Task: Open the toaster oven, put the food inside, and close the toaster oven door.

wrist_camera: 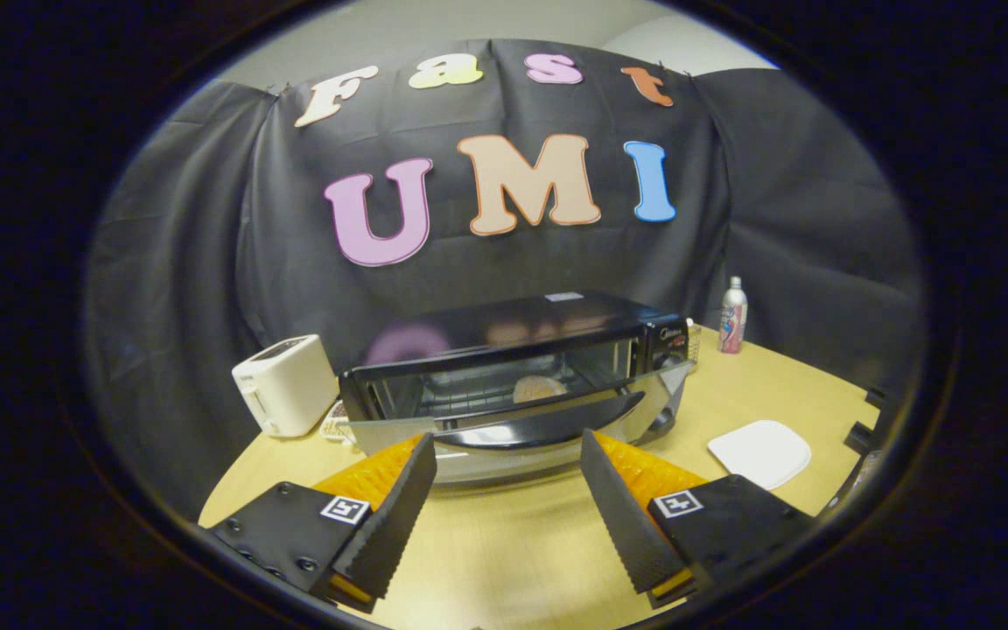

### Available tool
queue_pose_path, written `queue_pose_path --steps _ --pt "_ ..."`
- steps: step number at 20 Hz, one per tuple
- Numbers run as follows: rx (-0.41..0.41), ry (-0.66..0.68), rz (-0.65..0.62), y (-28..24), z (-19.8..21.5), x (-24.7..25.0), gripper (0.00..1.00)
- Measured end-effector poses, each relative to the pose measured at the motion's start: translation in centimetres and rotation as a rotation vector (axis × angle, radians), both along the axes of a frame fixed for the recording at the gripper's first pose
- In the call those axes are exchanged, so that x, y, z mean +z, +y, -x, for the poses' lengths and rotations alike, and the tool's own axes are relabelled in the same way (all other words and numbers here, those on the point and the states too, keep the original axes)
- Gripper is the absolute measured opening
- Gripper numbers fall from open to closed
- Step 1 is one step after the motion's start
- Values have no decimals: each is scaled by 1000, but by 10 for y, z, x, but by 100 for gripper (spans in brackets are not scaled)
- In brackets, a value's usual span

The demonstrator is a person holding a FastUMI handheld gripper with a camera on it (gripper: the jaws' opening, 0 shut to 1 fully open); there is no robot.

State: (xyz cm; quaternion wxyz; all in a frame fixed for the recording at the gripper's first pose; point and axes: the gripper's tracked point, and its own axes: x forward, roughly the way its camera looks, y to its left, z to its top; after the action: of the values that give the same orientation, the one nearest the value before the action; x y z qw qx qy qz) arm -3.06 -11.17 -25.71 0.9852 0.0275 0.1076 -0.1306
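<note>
The toaster oven [513,367] stands on the table [504,542] with its door [521,420] hanging down open, and the food [539,388] already lies on the rack inside, so closing seems to remain. The gripper [508,464] is spread wide and empty (fingers below the door edge), aimed level at the handle [548,427].

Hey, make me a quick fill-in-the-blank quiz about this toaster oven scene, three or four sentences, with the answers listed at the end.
1. The toaster oven door is ____, folded down toward the gripper.
2. The food lies ____ the toaster oven, on its rack.
3. The gripper's fingers are spread apart and hold ____.
4. The white plate on the table has ____ on it.

Missing words: open; inside; nothing; nothing
</note>
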Motion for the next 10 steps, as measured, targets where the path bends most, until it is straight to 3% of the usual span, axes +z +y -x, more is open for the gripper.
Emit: queue_pose_path --steps 10 --pt "45 -61 7 -12 -30 31 100"
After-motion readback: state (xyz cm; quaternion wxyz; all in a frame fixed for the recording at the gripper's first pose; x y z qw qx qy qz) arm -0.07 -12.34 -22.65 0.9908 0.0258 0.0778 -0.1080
